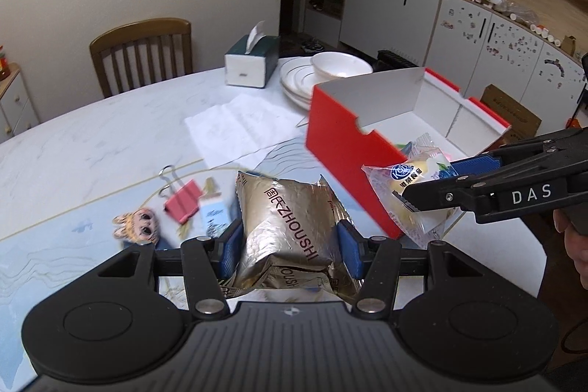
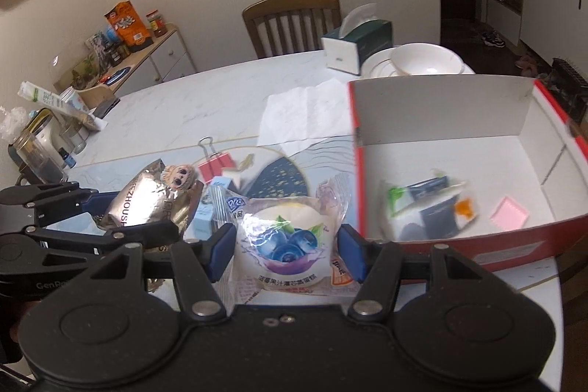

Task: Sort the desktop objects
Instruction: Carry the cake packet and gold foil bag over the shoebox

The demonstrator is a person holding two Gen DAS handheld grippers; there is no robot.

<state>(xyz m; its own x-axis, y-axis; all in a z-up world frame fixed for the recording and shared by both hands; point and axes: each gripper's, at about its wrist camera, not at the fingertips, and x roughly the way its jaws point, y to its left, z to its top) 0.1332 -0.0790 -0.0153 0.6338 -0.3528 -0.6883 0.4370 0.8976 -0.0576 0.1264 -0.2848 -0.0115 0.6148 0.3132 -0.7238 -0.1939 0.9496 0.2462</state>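
Left gripper (image 1: 290,245) and right gripper (image 2: 286,247) angle downward, each fingers clamped.

At the far edge of the table (image 1: 92,135) you see a green and white tissue box (image 1: 250,61), and just beside it a stack of white plates (image 1: 294,79) with a white bowl (image 1: 340,65) on top. Behind the table stands a wooden chair (image 1: 143,54). You also see a low cabinet (image 2: 161,57) at the wall, with an orange carton (image 2: 128,24) on it.
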